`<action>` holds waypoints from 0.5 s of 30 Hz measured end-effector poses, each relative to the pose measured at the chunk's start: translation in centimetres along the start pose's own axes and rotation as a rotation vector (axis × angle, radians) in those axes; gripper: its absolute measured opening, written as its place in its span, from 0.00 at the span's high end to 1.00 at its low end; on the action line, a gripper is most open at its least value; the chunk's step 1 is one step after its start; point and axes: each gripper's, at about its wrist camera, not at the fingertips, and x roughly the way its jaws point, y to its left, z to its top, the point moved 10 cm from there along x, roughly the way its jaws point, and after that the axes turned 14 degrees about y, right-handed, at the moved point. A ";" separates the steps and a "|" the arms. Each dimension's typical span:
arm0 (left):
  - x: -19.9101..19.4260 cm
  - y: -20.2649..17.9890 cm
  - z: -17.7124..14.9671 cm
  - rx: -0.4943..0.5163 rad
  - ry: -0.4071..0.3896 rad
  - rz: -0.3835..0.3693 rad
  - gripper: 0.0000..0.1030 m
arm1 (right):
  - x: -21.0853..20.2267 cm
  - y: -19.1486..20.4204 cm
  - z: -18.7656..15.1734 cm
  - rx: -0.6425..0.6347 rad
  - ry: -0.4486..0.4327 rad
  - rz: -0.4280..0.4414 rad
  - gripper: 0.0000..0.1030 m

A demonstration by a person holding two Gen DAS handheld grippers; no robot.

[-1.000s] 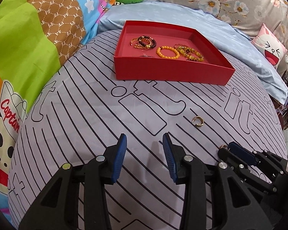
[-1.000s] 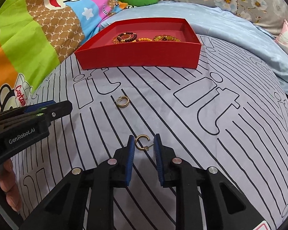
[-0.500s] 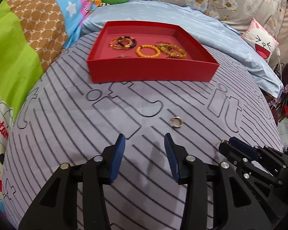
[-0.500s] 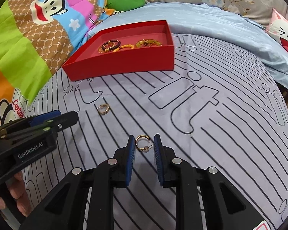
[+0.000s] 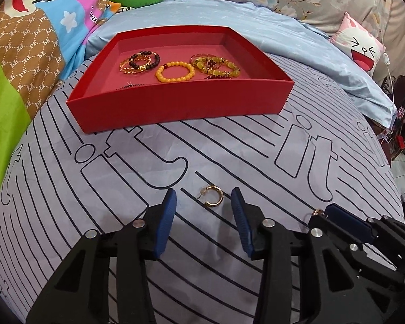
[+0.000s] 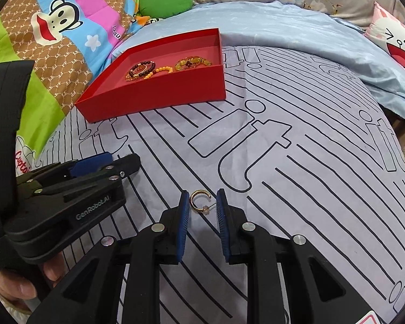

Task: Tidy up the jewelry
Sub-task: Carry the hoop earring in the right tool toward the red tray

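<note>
A red tray (image 5: 181,108) holds several bead bracelets (image 5: 174,71) at the far side of the bed; it also shows in the right wrist view (image 6: 159,94). My left gripper (image 5: 203,202) is open, its jaws on either side of a gold hoop earring (image 5: 212,195) lying on the striped sheet. My right gripper (image 6: 202,206) is partly closed around a second gold hoop earring (image 6: 199,202), which sits between the pads at the tips. The right gripper also shows in the left wrist view (image 5: 337,216), and the left gripper in the right wrist view (image 6: 89,167).
The sheet is grey with black stripes (image 5: 256,148). A colourful cartoon quilt (image 5: 27,54) lies on the left. A light blue blanket (image 5: 283,35) and a cartoon-face pillow (image 5: 361,46) lie behind the tray. The bed's edge drops away at the right.
My left gripper moved forward and right until its open jaws straddle the loose earring. My right gripper kept its earring between the pads and shifted slightly right.
</note>
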 end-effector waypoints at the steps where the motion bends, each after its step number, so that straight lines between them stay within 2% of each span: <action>1: 0.0 0.0 0.1 0.007 -0.008 0.016 0.66 | 0.0 0.0 0.0 -0.001 0.000 0.001 0.81; 5: 0.0 0.3 0.1 0.017 -0.017 0.037 0.81 | 0.2 0.3 0.0 -0.002 0.003 0.007 0.81; 15: -0.8 0.6 -0.6 0.009 -0.012 0.032 0.81 | -0.1 1.6 0.3 -0.022 -0.003 0.021 0.81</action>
